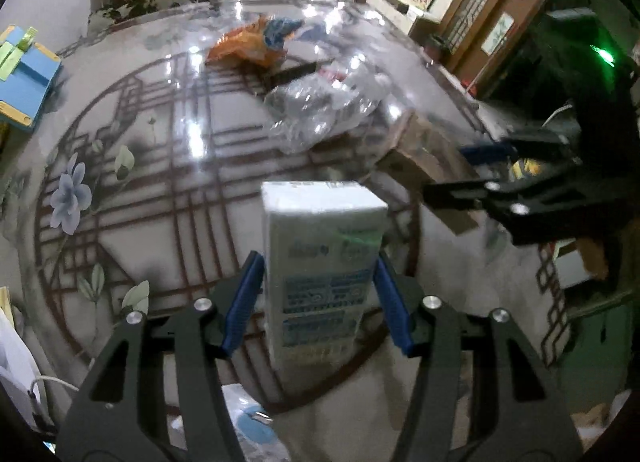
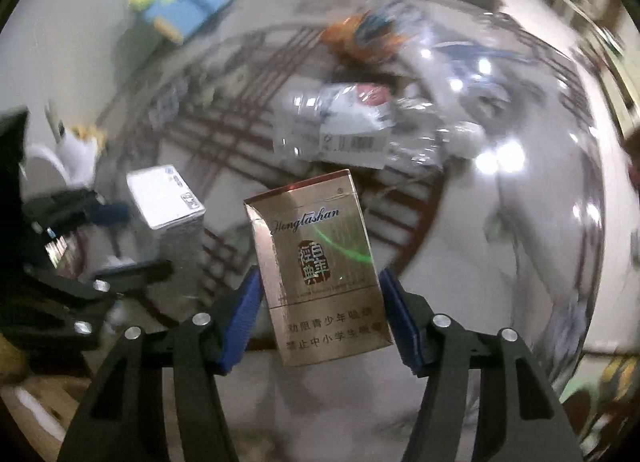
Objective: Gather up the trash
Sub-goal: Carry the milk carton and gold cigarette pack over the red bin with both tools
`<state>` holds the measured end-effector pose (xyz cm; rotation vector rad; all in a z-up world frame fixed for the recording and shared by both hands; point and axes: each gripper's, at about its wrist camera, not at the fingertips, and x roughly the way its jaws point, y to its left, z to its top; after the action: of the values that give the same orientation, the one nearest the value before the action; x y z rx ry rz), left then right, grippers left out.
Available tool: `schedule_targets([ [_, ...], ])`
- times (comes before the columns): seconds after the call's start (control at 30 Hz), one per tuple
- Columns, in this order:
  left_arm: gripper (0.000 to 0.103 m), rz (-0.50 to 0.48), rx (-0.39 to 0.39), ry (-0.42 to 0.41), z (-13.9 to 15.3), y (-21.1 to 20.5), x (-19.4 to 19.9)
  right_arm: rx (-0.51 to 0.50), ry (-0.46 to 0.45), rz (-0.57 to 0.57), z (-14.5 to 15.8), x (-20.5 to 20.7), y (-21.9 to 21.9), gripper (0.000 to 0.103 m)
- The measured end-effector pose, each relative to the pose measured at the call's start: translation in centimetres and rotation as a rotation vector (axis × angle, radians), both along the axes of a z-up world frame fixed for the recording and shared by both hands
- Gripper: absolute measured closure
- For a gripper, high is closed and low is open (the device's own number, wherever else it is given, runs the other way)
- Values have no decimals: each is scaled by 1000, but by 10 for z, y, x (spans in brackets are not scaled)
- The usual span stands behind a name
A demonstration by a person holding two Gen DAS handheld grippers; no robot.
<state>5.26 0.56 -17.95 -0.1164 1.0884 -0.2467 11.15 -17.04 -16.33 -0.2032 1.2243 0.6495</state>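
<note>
Two hand-held grippers each carried a piece of rubbish above a glossy patterned table [image 1: 132, 166] as the clear-up went on. At the lower centre of the left wrist view, the left gripper [image 1: 319, 290] was closed on a white carton [image 1: 320, 246], its blue pads pressed to the carton's two sides. At the lower centre of the right wrist view, the right gripper [image 2: 320, 302] held a gold cigarette pack [image 2: 320, 282], which sat tilted between the pads; whether both pads gripped it firmly could not be told.

More trash lay on the table beyond: a crumpled clear plastic bottle [image 1: 324, 110] near the centre of the left view and an orange snack wrapper [image 1: 248, 44] above it, towards the upper centre.

The tilted pack looked the likelier to go, since a light, smooth box caught off-square could swivel or slip out on a quick swing. The carton, gripped low, might tip forward. With both grippers close together, as each showed at the edge of the other's view, a careless crossing could knock one load loose. No bin was in view.
</note>
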Motion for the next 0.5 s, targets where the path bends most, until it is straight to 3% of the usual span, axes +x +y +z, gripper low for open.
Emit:
schedule_targets([
  [0.23,49,4,-59,-73,35,-25,0,120,-120,-272,53,-46,-45,45],
  [0.5,49,-67,-81,-129,61,-65,-5,190,-190,-457,84,-89,-87,45],
])
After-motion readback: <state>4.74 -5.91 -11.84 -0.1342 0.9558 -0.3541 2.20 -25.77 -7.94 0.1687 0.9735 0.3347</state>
